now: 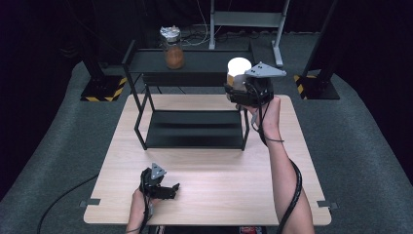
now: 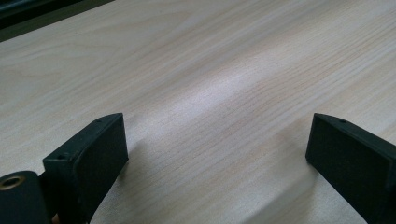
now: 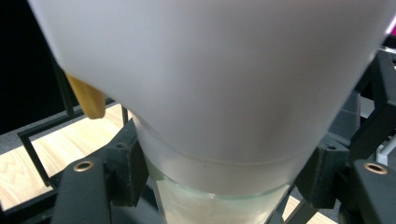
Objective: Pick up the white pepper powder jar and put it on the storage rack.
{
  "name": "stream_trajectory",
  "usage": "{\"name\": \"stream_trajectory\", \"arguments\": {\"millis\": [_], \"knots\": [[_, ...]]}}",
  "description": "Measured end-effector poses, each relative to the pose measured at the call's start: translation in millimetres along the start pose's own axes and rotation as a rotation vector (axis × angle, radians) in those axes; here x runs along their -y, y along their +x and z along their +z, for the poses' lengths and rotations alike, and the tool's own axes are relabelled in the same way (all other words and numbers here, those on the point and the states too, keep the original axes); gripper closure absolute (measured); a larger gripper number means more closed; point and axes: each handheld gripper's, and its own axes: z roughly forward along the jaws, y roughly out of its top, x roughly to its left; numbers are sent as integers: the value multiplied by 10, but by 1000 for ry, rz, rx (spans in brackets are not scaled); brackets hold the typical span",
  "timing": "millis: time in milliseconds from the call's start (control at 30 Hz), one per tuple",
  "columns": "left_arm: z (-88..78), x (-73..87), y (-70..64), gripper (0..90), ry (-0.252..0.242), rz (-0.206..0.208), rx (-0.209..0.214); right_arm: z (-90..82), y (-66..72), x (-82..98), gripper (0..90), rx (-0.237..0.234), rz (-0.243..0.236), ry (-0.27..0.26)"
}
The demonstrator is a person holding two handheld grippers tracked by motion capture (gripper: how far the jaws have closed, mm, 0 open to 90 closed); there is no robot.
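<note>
Beside held jar [image 1: 238,68], rack's upper shelf [image 1: 204,62]

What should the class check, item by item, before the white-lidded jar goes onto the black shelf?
1. Right gripper shut on the white-lidded jar: ok.
2. Jar upright in the fingers: ok.
3. Space on the shelf's top tier beside the foil-topped jar: ok.
4. Jar lifted clear of the tier's edge: cannot tell.
5. Left gripper open, low over the table, out of the way: ok.
</note>
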Motion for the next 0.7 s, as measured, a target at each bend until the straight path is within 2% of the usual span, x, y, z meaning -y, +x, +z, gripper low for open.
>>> {"name": "stream_trajectory", "arguments": {"millis": [700], "knots": [[0,0,-1,48,0,0,-1,40,-65,-248,298,-1,19,-4]]}}
